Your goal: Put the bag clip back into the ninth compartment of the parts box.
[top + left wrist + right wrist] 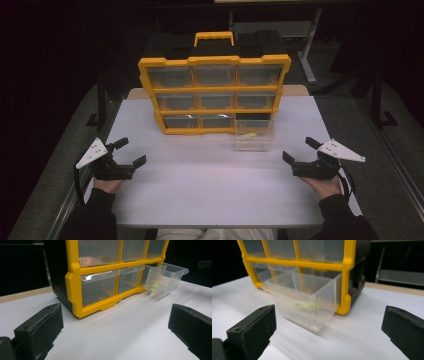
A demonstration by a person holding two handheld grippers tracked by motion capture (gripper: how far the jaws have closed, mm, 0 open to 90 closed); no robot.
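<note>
A yellow organizer stands upright at twelve o'clock on the white desk, its bottom-right slot vacant. The clear drawer from that corner sits on the desk just in front of it (a small yellow-green item lies inside). The left claw rests at eight o'clock, the right claw at four o'clock, both spread wide, holding nothing, well apart from the drawer.

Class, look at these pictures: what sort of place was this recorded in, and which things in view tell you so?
Probably a workshop or lab test bench: a plain white table holds a yellow parts organiser with clear drawers, one clear drawer pulled out, and dark metal-framed benches stand behind.
</note>
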